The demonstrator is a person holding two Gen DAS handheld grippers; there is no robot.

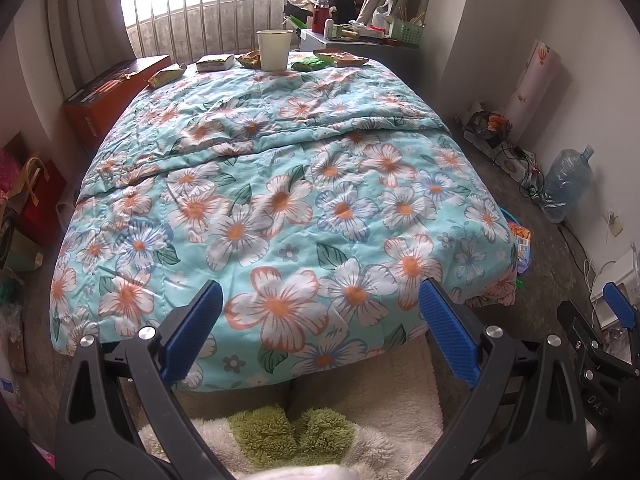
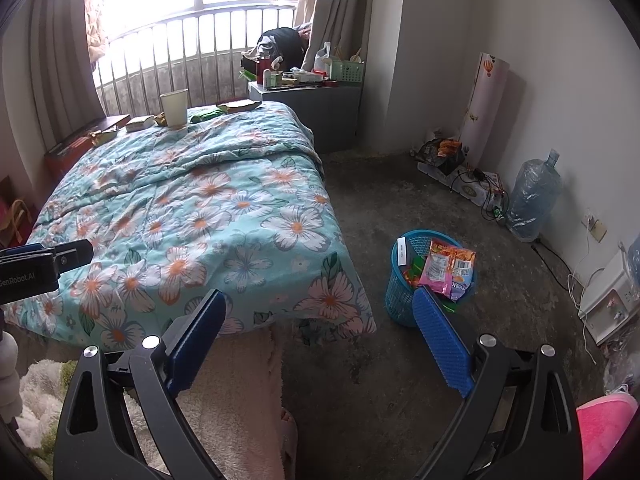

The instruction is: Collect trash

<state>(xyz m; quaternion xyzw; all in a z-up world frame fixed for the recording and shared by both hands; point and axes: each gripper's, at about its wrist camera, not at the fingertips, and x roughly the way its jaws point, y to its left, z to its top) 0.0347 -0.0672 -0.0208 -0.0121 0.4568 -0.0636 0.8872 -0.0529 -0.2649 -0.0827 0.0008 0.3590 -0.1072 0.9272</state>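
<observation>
The left gripper [image 1: 320, 332] hangs wide apart and empty over the near edge of the floral turquoise quilt [image 1: 280, 184]. At the far edge lie snack wrappers [image 1: 166, 76] around a white paper cup [image 1: 274, 50]. The right gripper [image 2: 318, 338] likewise gapes empty, near the blue mesh wastebasket [image 2: 400, 300] holding packets. The step looks like reaching; next calls for crossing to the wrappers.
</observation>
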